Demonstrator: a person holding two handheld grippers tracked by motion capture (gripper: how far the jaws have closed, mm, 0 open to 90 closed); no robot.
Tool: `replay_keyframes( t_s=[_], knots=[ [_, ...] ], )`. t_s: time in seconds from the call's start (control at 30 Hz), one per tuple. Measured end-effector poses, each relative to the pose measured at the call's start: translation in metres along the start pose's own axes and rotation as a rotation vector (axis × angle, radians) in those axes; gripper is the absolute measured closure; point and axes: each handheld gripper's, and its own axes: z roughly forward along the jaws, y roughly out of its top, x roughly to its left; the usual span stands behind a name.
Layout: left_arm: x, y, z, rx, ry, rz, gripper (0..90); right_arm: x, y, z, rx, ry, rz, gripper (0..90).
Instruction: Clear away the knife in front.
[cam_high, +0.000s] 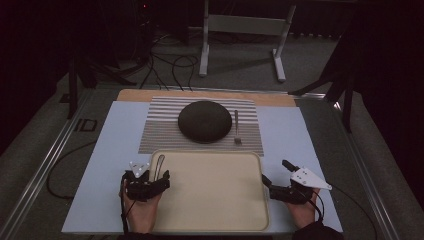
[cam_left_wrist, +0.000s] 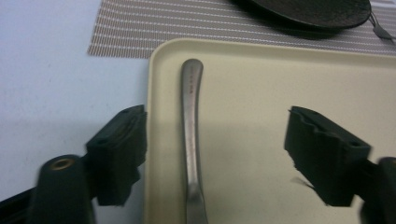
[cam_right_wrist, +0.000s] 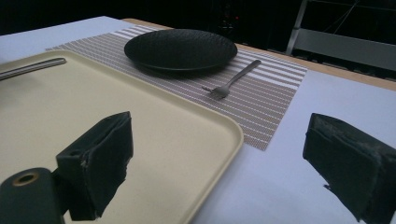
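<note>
left gripper (cam_left_wrist: 215, 144): we've got jaws wide open, nothing held, knife handle (cam_left_wrist: 191, 140) btwn them, on tray (cam_left_wrist: 280, 84)
right gripper (cam_right_wrist: 233, 163): wide open too, empty, straddling tray edge

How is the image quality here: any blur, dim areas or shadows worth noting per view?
High view: dim, surroundings nearly black, tray and dark plate readable. Left gripper view: near tongs soft, utensil handle on the tray sharper. Right gripper view: tongs blurred, fork fairly crisp, background dark.
</note>
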Motion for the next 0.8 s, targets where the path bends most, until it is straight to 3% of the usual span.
replay_keyframes(
  t_s=[0.03,0.17,0.23,0.5,0.7,0.8],
  knots=[
    [0.0,0.001,0.0,-0.002,-0.005,0.009,15.9,0.0,0.0,0.0,0.0,0.001,-0.001,8.5],
    [0.001,0.005,-0.001,-0.006,-0.013,0.039,11.3,0.0,0.0,0.0,0.0,0.001,-0.003,8.5],
    [0.001,0.009,-0.003,-0.014,-0.02,0.075,10.5,0.0,0.0,0.0,0.0,0.001,-0.001,8.5],
    [0.004,0.022,-0.008,-0.053,-0.073,0.142,7.7,0.0,0.0,0.0,0.0,0.001,-0.003,8.5],
    [0.008,0.031,-0.012,-0.067,-0.1,0.18,4.6,0.0,0.0,0.0,0.001,-0.001,-0.001,8.5],
    [0.014,0.037,-0.016,-0.093,-0.121,0.176,2.6,0.0,0.0,0.0,0.001,-0.001,0.0,8.5]
  ],
)
